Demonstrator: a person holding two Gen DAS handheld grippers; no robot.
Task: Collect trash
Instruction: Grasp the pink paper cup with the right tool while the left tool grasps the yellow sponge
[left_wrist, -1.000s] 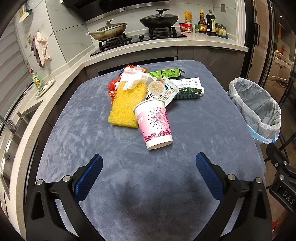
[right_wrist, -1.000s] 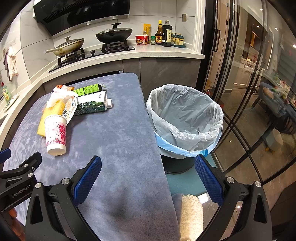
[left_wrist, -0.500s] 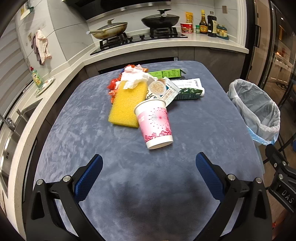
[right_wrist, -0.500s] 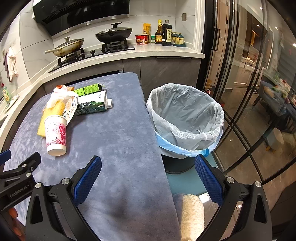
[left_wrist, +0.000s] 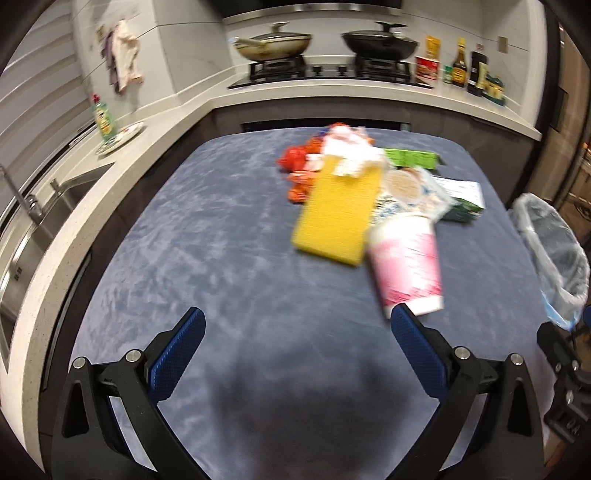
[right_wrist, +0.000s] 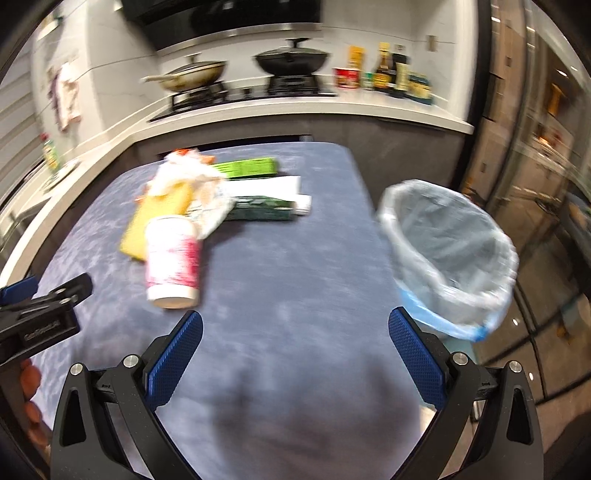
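Observation:
A pile of trash lies on the blue-grey table (left_wrist: 221, 236): a pink and white paper cup (left_wrist: 406, 266) on its side, a yellow sponge (left_wrist: 338, 216), crumpled tissue (left_wrist: 351, 149), red wrappers (left_wrist: 299, 162), a green box (left_wrist: 410, 158) and a dark green carton (right_wrist: 264, 208). The cup (right_wrist: 173, 260) also shows in the right wrist view. A bin with a clear bag (right_wrist: 448, 258) stands beside the table's right edge. My left gripper (left_wrist: 297, 325) is open and empty, near the cup. My right gripper (right_wrist: 295, 326) is open and empty over the table.
A kitchen counter (left_wrist: 332, 96) with a stove, two pans and bottles runs behind the table. A sink (left_wrist: 22, 221) is at the left. Glass doors (right_wrist: 546, 147) stand right of the bin. The left gripper's body (right_wrist: 33, 317) shows at the right view's left edge.
Both grippers have swung left and forward; the views are blurred. The trash pile and cup now sit nearer the left gripper's right finger. The right gripper now faces the table more than the bin.

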